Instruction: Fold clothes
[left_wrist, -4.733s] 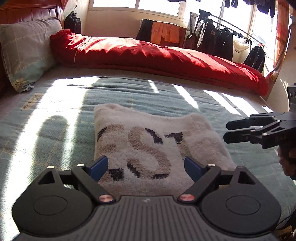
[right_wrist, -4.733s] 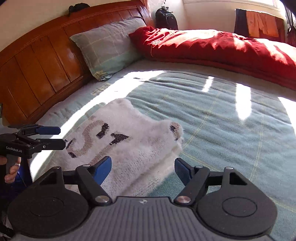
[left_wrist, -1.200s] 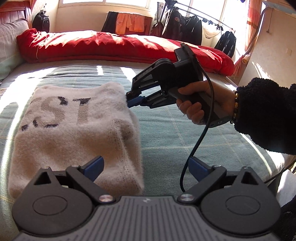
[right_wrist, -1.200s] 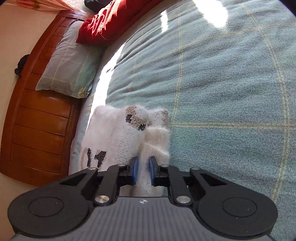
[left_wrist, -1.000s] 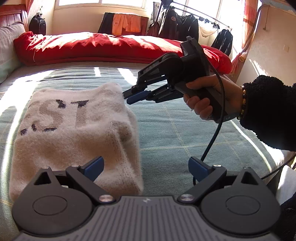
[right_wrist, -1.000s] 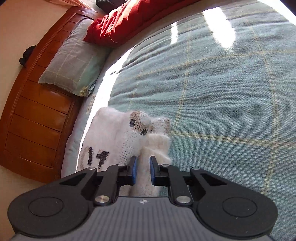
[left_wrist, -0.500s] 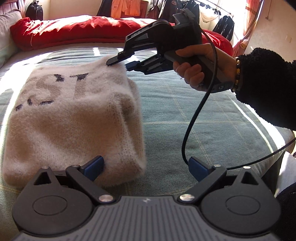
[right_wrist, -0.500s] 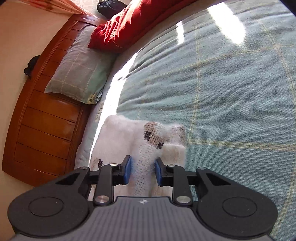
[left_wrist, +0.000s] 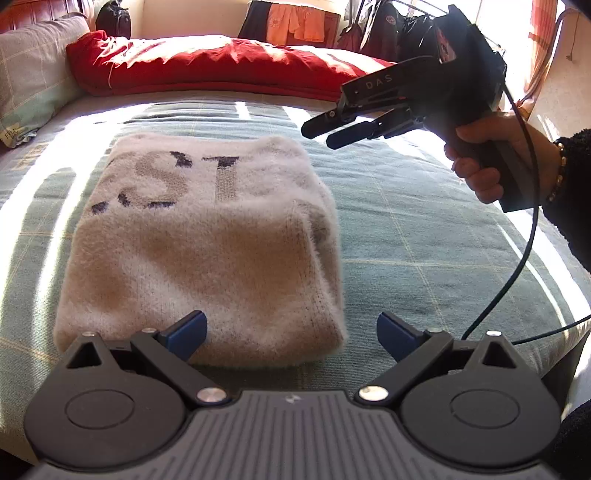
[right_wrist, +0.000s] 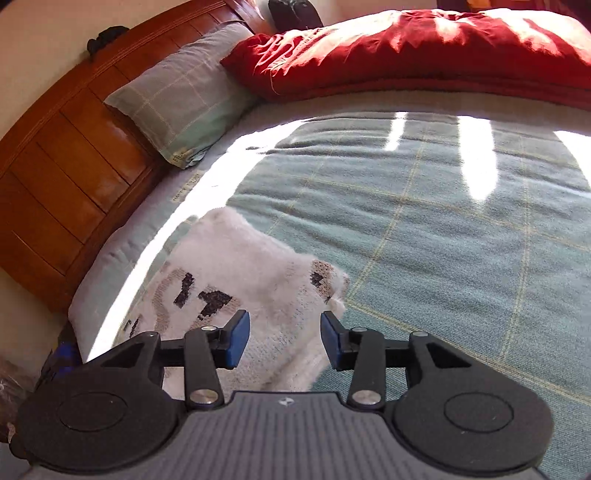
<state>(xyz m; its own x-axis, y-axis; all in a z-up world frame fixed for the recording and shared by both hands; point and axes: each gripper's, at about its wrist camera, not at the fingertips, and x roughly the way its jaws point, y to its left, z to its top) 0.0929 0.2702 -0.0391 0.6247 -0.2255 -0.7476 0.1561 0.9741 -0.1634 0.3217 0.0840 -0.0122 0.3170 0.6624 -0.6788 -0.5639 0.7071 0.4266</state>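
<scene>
Left wrist view shows me the folded sweater (left_wrist: 207, 236) lying flat on the green blanket (left_wrist: 424, 236), a compact block with its lettered face up, filling the frame from about 9 o'clock to centre. I judge the folding itself as good as done: this is the let-go after the last tuck, and the next move calls for either a light press to square the bulging right edge or a clean retreat without snagging the fluffy knit.

My right gripper (left_wrist: 334, 131) hangs in the air at about 2 o'clock from the sweater, clear of its far right corner. Its jaws are opening, partway apart, and nothing sits between them; the right wrist view confirms it, both blue pads (right_wrist: 236, 338) bare with the sweater (right_wrist: 258, 295) lying below and beyond them.

My left gripper (left_wrist: 291, 332) stands wide apart at 6 o'clock, empty, its fingers hovering over the sweater's near edge; I cannot tell whether they brush the wool
</scene>
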